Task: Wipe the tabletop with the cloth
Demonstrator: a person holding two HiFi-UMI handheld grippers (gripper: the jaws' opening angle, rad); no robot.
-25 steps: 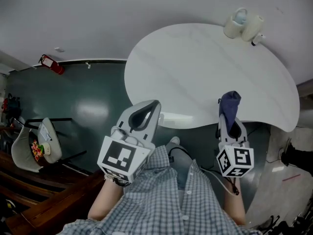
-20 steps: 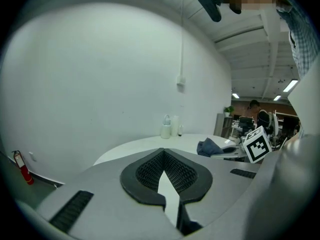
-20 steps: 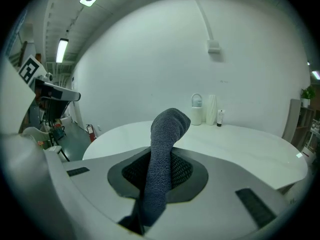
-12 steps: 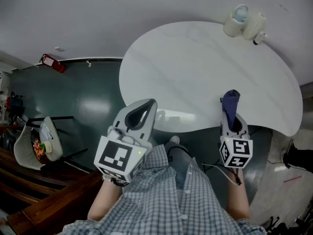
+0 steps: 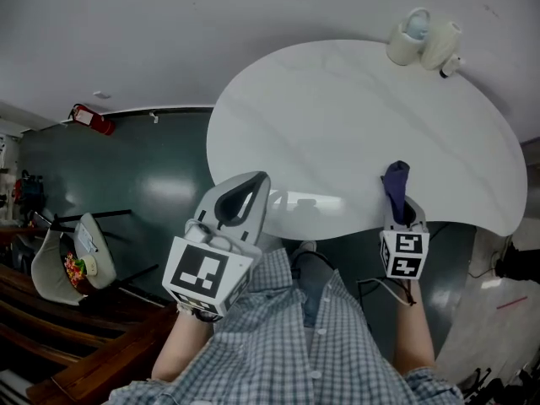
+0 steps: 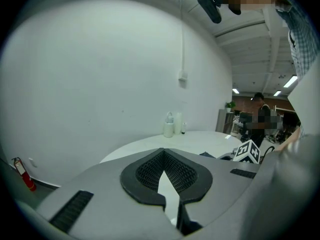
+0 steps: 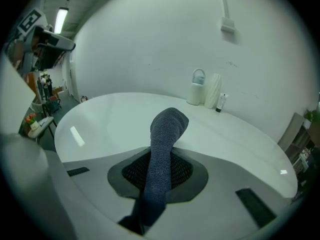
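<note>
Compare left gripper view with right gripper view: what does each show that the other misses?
Left only: the left gripper with jaws shut on nothing, a red fire extinguisher, and a black-and-white marker cube. Right only: the right gripper shut on the dark blue knitted cloth, and a ceiling strip light. Both: the white round tabletop and the white containers at its far edge by the wall.

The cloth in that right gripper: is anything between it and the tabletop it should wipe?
Nothing visible does. The cloth, clamped in the right gripper, is at the tabletop's near edge; only some containers stand at its far edge.
</note>
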